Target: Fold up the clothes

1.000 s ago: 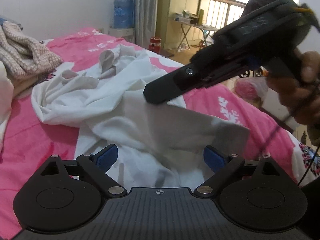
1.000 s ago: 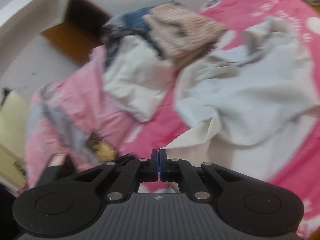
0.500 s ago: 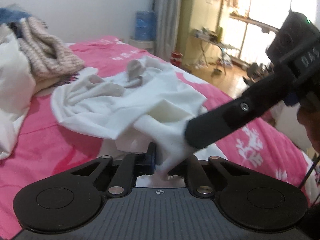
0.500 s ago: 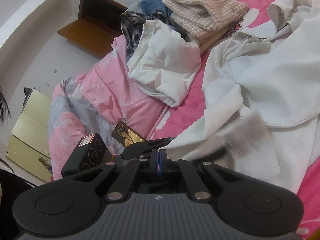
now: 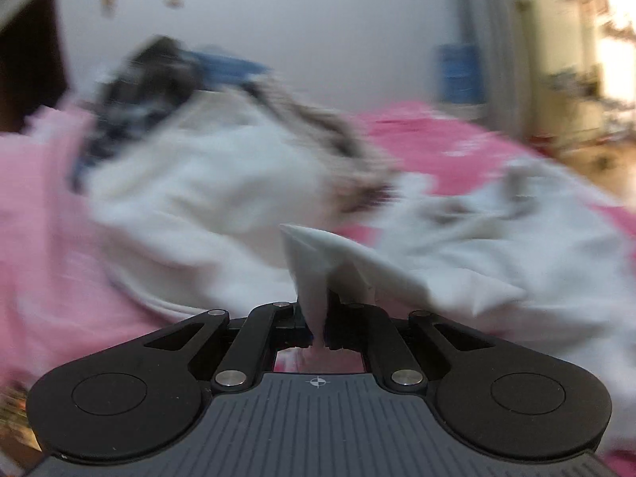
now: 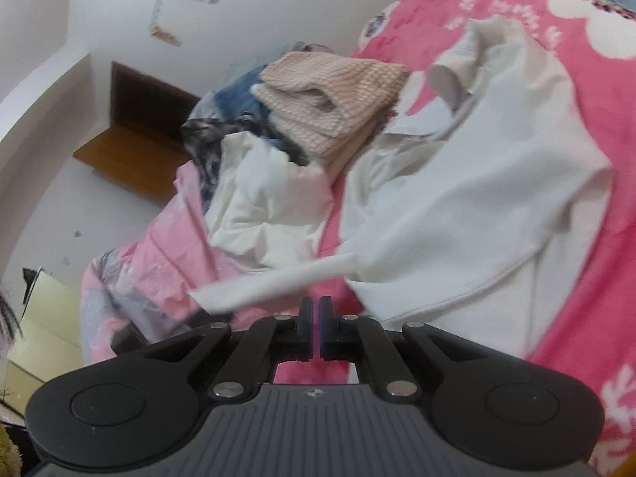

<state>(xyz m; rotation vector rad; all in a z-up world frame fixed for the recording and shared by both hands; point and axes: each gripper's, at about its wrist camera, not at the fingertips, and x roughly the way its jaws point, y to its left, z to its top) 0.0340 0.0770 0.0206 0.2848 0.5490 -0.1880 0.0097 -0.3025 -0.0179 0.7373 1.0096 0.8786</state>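
White shirt (image 6: pixel 457 198); pink bedspread (image 6: pixel 596 238), white prints; beige knit sweater (image 6: pixel 330 95); black fingers (image 6: pixel 304 330).

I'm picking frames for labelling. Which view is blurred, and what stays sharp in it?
Left wrist view: heavy motion smear over the bed and clothes pile; only the left gripper and its pinched white shirt stay crisp. Right wrist view: mostly sharp, slight blur on the sleeve.

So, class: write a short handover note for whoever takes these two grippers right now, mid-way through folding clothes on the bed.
Left gripper: shut on a corner of the white cotton shirt, lifting it.
Right gripper: shut, holding nothing, above the pink bedspread.
The shirt lies crumpled on the bedspread; the beige knitted sweater tops the pile beyond.
Done: one corner gripped.
Left: spread the shirt flat, fold it.
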